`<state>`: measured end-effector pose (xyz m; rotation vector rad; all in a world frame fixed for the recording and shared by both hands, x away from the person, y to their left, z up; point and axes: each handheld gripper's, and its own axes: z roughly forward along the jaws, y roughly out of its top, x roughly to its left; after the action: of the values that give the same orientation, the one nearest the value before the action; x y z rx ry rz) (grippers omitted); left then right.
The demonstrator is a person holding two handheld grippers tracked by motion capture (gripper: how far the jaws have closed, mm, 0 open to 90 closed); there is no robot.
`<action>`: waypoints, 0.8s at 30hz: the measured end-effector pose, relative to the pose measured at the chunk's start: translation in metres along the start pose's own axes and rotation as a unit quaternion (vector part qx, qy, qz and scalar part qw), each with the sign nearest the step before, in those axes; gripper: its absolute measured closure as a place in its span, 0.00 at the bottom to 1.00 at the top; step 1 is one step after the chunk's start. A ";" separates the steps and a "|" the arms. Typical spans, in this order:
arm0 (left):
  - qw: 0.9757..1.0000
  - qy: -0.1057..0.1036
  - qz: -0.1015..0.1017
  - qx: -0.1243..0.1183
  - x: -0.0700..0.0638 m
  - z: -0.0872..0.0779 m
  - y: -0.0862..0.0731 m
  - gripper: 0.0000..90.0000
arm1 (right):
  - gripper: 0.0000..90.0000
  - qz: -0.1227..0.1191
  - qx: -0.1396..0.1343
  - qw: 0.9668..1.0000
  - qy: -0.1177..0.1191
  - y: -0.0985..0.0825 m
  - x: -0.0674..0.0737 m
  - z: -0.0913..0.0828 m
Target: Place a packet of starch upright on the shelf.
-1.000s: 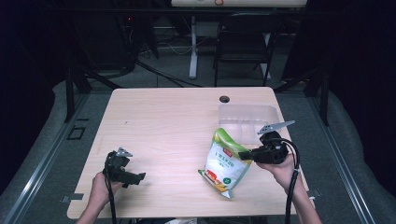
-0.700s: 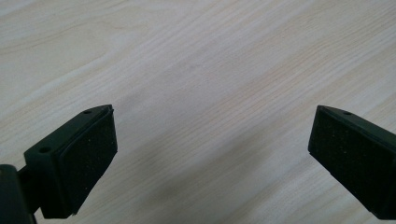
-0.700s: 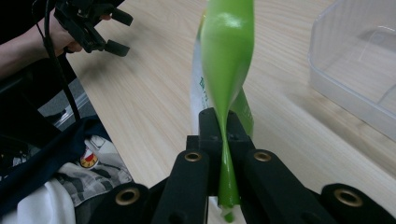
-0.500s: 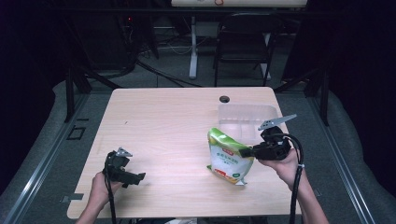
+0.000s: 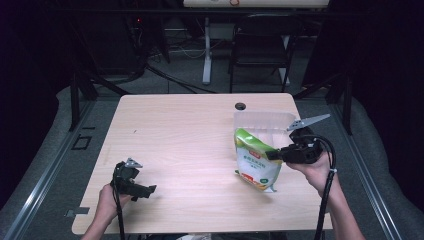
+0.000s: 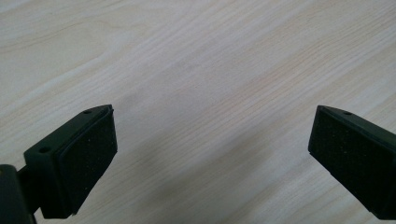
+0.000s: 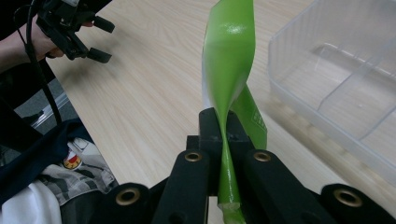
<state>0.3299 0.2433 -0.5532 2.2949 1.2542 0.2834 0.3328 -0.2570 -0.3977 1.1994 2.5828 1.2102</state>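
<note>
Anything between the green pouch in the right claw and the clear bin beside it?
Nothing visible. The right claw is shut on the green pouch, which hangs right next to the clear bin, with only bare table around them.

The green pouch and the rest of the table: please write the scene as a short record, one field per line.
surface: wooden table
held item: green pouch, lifted, pinched at its edge
right gripper: shut on the pouch, jaws clamp the thin edge
left gripper: open, low over bare wood, nothing between its jaws
container: clear plastic bin with dividers, behind the pouch, no items seen inside
other: small dark round spot near the table's far edge
</note>
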 end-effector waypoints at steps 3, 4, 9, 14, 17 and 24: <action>1.000 0.000 0.001 0.002 0.000 0.000 0.000 0.01 | 1.00 -0.003 0.005 1.000 -0.005 0.005 -0.002 -0.005; 1.000 0.000 0.002 0.002 -0.001 0.000 0.000 0.01 | 1.00 -0.003 0.003 1.000 -0.006 0.006 -0.002 -0.007; 1.000 -0.001 0.003 0.003 -0.001 0.000 -0.001 0.01 | 1.00 -0.002 -0.010 1.000 -0.012 0.013 -0.004 -0.016; 1.000 0.001 0.001 -0.002 -0.001 -0.001 -0.001 0.01 | 1.00 -0.004 -0.014 1.000 -0.017 0.023 -0.005 -0.022; 1.000 0.001 0.003 0.001 -0.001 0.000 0.000 0.01 | 1.00 -0.006 -0.018 1.000 -0.022 0.030 -0.004 -0.026; 1.000 -0.001 0.004 0.001 -0.001 0.000 0.000 0.01 | 1.00 -0.003 -0.027 0.999 -0.032 0.045 -0.010 -0.032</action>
<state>0.3289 0.2426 -0.5530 2.3017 1.2450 0.2834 0.3570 -0.2659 -0.3484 1.1984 2.4900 1.2114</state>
